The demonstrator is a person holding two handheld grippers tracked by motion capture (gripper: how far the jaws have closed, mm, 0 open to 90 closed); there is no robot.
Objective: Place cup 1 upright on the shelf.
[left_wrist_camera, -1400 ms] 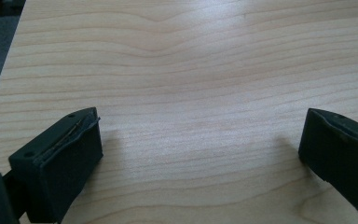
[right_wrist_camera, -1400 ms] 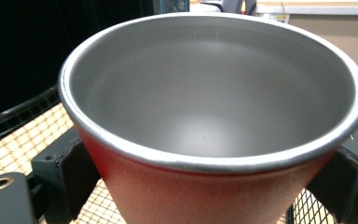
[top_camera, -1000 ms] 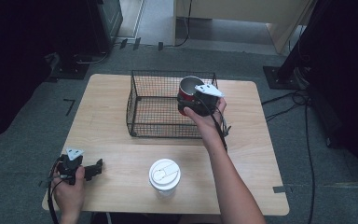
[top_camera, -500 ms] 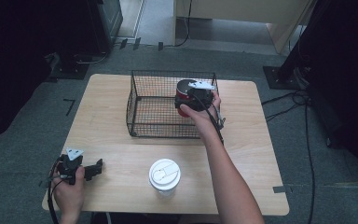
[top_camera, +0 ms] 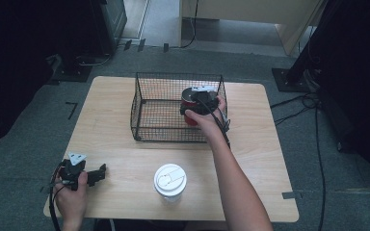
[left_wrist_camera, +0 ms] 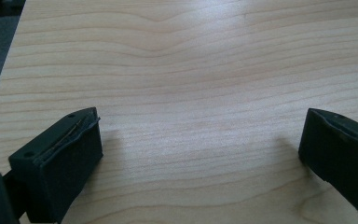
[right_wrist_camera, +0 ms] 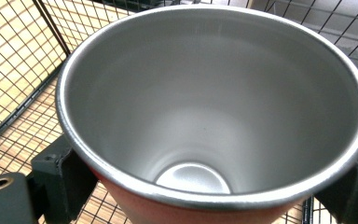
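Observation:
A red cup (top_camera: 190, 117) with a bare steel inside (right_wrist_camera: 205, 107) is upright in the right part of the black wire basket (top_camera: 178, 75). My right gripper (top_camera: 196, 102) is shut on it, one jaw on each side of the cup's wall just under the rim, as the right gripper view (right_wrist_camera: 205, 184) shows. I cannot tell whether the cup touches the basket floor. My left gripper (top_camera: 90, 175) rests at the table's front left corner, open, with bare wood between its jaws (left_wrist_camera: 200, 149).
A white paper cup with a lid (top_camera: 170, 180) stands near the front edge, between the two arms. The basket mesh (right_wrist_camera: 18, 56) closely surrounds the red cup. The wooden table (top_camera: 250, 159) has bare room left and right of the basket.
My right gripper has carried the red cup leftward and down, from over the basket's right rim to inside the basket. The left gripper has stayed still.

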